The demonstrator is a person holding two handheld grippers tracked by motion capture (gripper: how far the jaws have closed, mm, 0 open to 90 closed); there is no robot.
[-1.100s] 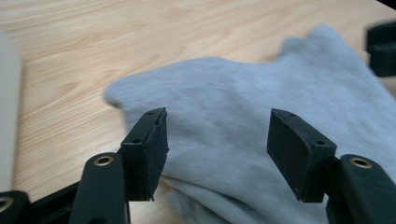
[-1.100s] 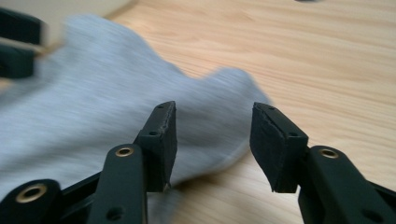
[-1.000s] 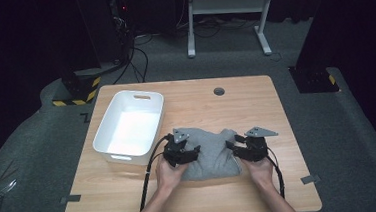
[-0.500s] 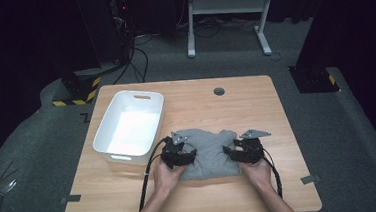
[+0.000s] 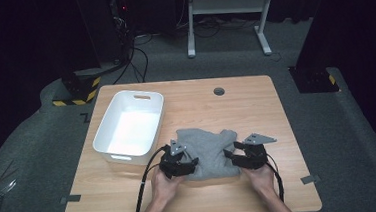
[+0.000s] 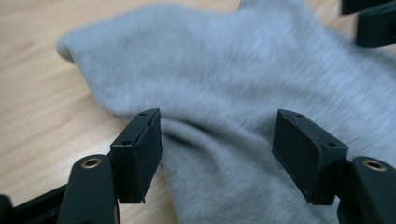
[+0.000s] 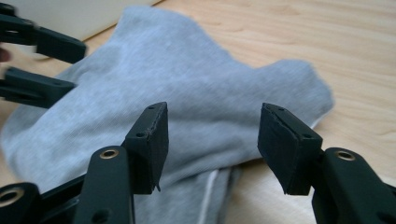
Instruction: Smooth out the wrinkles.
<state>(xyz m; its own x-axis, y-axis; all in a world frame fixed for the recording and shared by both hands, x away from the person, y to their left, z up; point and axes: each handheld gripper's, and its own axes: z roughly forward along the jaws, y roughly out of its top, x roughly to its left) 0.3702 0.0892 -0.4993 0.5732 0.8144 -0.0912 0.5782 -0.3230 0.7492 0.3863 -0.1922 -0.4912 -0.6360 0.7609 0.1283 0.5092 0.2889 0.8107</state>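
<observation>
At the near edge of the worktop (image 5: 256, 106), a folded grey garment (image 5: 207, 152) lies flat on the wood, just to the right of a white tub (image 5: 109, 141) that stands empty beside it. The left gripper (image 5: 187, 165) sits at the garment's near left corner and the right gripper (image 5: 237, 158) at its near right corner, each in one of the person's hands. In the left gripper view the fingers (image 6: 137, 154) stand apart, having just been opening a little, with a soft ridge of the grey cloth (image 6: 224, 93) between them but not pinched. In the right gripper view the fingers (image 7: 152, 144) are likewise apart, after widening, and the cloth (image 7: 196, 107) lies under and between them, its folded edge showing a pale seam below. The step in hand looks like the approach for a two-sided grasp on the folded garment, probably to lift it toward the tub or to fold it once more; which of these, the scene does not settle. The next move calls for both pairs of fingers to sink onto the near edge and close through all the layers together, evenly on both sides, so the fold does not slip open when the cloth rises.
</observation>
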